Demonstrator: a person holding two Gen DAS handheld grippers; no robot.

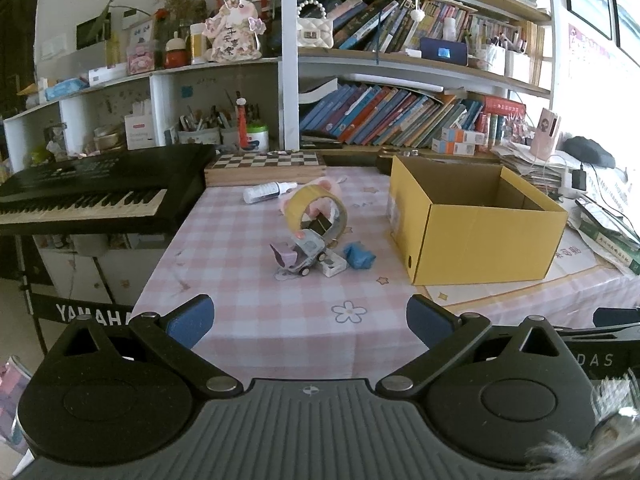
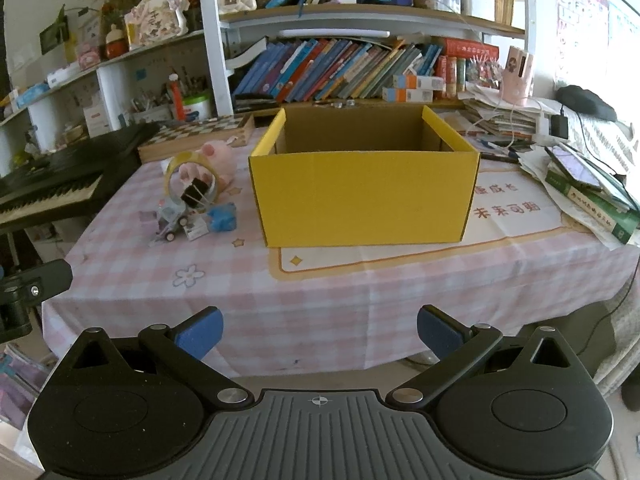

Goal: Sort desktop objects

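1. Yellow cardboard box (image 2: pixel 362 196) stands open beside the clutter: tape roll (image 1: pixel 316 212), toy car (image 1: pixel 306 254), blue lump (image 1: pixel 359 255).
2. Your left gripper (image 1: pixel 310 322) and right gripper (image 2: pixel 319 330) hang wide, empty, short of the table.
3. The pieces touch; grabbing one could drag its neighbours off.

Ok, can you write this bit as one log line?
left gripper open, empty | right gripper open, empty | toys beside yellow box | nothing picked up yet

daylight from right, blown-out glare | soft shadows | sharp centre | fisheye-bent edges
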